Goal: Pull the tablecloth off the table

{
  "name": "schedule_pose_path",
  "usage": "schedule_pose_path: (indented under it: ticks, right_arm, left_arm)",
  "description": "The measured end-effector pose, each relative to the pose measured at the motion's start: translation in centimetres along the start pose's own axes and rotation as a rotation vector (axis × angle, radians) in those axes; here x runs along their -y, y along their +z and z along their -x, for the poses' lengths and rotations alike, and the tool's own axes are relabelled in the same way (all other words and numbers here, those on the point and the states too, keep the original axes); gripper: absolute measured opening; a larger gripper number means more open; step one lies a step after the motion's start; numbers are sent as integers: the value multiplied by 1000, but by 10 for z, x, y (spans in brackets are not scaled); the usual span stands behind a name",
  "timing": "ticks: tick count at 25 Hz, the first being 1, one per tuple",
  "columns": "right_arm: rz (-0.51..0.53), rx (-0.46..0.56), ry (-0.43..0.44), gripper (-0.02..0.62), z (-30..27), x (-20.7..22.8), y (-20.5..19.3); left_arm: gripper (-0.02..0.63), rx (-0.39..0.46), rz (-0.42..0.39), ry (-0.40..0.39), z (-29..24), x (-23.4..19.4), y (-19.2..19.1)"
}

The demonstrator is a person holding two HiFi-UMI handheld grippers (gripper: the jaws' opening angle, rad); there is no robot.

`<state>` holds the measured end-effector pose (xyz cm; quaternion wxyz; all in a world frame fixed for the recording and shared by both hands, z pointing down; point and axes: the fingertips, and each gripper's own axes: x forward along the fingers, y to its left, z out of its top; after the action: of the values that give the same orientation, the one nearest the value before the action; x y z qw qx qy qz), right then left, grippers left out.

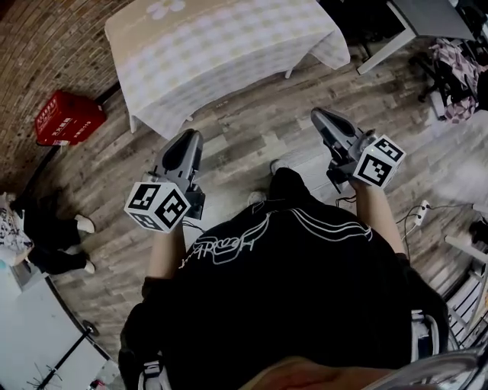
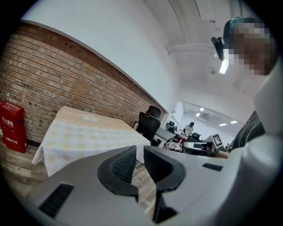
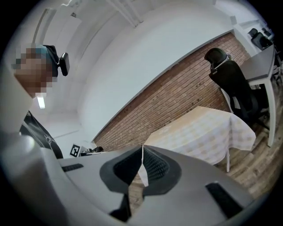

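Observation:
A small table stands ahead of me under a pale yellow-and-white checked tablecloth (image 1: 221, 46) that hangs over its edges. It also shows in the left gripper view (image 2: 84, 132) and the right gripper view (image 3: 203, 132). My left gripper (image 1: 191, 137) hovers over the wooden floor, short of the table's near edge; its jaws (image 2: 139, 148) stand a narrow slit apart with nothing between them. My right gripper (image 1: 319, 116) is held at the same height near the table's right corner, its jaws (image 3: 142, 148) shut with the tips meeting, empty. Neither gripper touches the cloth.
A red box (image 1: 67, 118) stands against the brick wall left of the table. A black office chair (image 3: 230, 79) and a grey desk (image 1: 427, 19) stand to the right. A person's legs (image 1: 46, 228) are at the left edge. Cables and a power strip (image 1: 419, 213) lie at right.

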<state>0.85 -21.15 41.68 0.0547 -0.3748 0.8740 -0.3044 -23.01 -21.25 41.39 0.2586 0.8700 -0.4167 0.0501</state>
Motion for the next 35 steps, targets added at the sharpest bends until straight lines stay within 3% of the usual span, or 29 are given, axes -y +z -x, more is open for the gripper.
schedule_pose_path:
  ticks: [9,20,23,28,35]
  right_arm:
    - [27,-77,89,-2,-16,90,58]
    - [112,-135,84,0,-14,213,93]
    - [111,-167,50,13,-26,228,84]
    - [119,-228,-45,87,-42,271,70]
    - [180,-305,-179,152,-64,336,57]
  left_arm:
    - [65,52,21,145,-66,7,17]
    - [138,78,-9,387,-109,-2,-1]
    - [158,70,40,447,-95,-28,-19]
    - [185,0,64,557,-84,-82,-42]
    - [219,4,152,693,-62,-162,-64]
